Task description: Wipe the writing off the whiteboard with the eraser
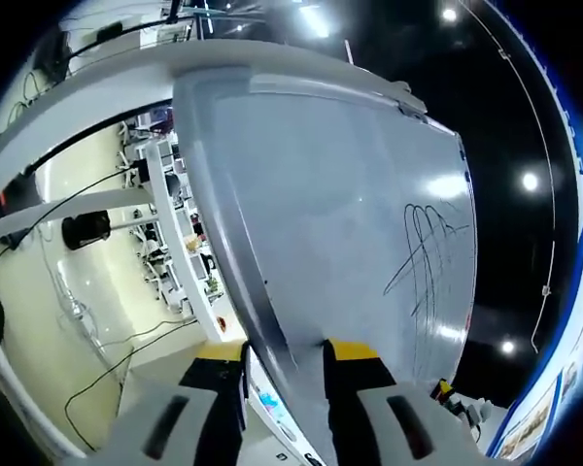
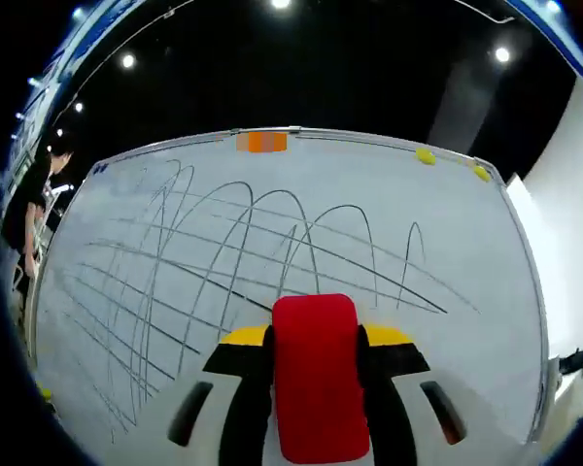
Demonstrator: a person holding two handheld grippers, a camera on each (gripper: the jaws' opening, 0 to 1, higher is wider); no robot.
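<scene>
Many looping dark lines across the whiteboard (image 2: 301, 223), unwiped. Red eraser (image 2: 315, 374) clamped between the jaws of the right hand-held gripper (image 2: 315, 349), facing the board's lower middle. Left hand-held gripper (image 1: 284, 364) spread around the whiteboard's edge (image 1: 262, 311); grip on it impossible to tell. Orange magnet (image 2: 266, 142) and two yellow ones (image 2: 425, 155) along the top rail.

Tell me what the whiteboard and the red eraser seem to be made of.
The whiteboard looks like smooth, glossy coated board in a pale, probably metal, frame; light glares off it in the left gripper view. The eraser, held in the right gripper, looks like matte red plastic, possibly foam; no shine shows.
</scene>
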